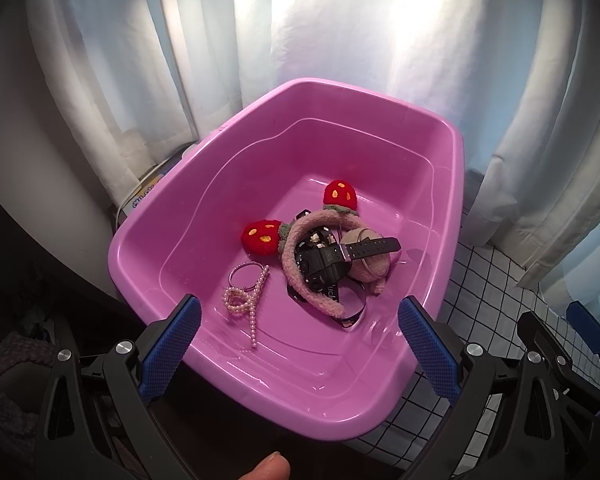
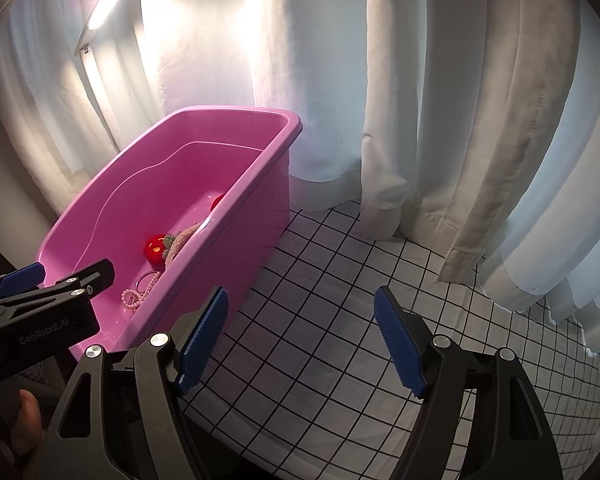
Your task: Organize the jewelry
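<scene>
A pink plastic tub [image 1: 456, 184] holds a heap of accessories. In the heap lie a fuzzy pink headband [image 1: 300, 276] with red strawberry ears [image 1: 341, 195], a black wristwatch [image 1: 332, 258], a pearl hair clip [image 1: 242, 298] and a thin ring bangle [image 1: 242, 270]. My left gripper [image 1: 300, 344] hovers open over the tub's near rim, nothing between its blue pads. My right gripper [image 2: 300, 344] is open above the grid cloth [image 2: 332, 280], to the right of the tub [image 2: 256, 232]. The right wrist view also shows the left gripper [image 2: 60, 280] by the tub's near corner.
White curtains [image 2: 400, 100] hang close behind the tub and along the right. The black-and-white grid cloth [image 1: 496, 276] covers the surface right of the tub. A thumb [image 1: 266, 468] shows at the bottom edge. Dark clutter [image 1: 16, 380] sits at the lower left.
</scene>
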The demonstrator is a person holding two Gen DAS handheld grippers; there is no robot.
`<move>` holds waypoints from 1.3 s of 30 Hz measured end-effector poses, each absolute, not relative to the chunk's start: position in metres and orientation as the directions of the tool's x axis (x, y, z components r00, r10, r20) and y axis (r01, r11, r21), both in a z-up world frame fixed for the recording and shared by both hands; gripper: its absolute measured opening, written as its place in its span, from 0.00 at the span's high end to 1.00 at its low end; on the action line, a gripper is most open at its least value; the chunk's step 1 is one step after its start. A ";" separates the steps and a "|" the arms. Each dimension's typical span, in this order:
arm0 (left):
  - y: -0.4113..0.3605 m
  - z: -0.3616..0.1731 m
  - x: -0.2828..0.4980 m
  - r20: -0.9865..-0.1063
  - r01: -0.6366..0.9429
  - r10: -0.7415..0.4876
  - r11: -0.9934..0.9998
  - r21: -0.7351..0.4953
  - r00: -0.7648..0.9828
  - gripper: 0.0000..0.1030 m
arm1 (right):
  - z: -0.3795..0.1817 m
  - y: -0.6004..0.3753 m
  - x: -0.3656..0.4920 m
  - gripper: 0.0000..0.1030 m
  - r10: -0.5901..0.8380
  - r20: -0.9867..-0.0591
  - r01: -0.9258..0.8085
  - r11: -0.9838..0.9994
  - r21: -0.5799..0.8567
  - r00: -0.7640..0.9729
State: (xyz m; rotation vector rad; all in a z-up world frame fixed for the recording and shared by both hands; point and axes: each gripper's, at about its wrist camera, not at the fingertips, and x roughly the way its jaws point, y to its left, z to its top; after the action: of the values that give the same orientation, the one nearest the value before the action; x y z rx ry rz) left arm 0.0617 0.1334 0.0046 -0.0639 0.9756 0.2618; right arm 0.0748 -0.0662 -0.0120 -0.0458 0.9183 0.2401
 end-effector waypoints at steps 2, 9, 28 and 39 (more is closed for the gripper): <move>0.133 0.005 0.062 -0.825 -0.249 0.191 0.966 0.063 0.532 0.06 | -0.012 -0.067 0.075 0.30 0.186 -0.792 -0.226 0.972 0.063 0.582; 0.132 0.005 0.060 -0.825 -0.250 0.191 0.966 0.062 0.532 0.06 | -0.011 -0.068 0.071 0.30 0.186 -0.789 -0.225 0.972 0.062 0.586; 0.131 0.005 0.060 -0.824 -0.252 0.194 0.966 0.064 0.532 0.06 | -0.011 -0.068 0.070 0.30 0.187 -0.789 -0.227 0.972 0.062 0.585; 0.132 0.005 0.060 -0.824 -0.251 0.192 0.966 0.063 0.532 0.06 | -0.010 -0.068 0.069 0.30 0.187 -0.789 -0.228 0.972 0.062 0.585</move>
State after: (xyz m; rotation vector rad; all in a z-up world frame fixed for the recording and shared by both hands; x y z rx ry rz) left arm 0.0598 0.1318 0.0050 -0.0662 0.9743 0.2645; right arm 0.0694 -0.0677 -0.0104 -0.0480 0.9140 0.2423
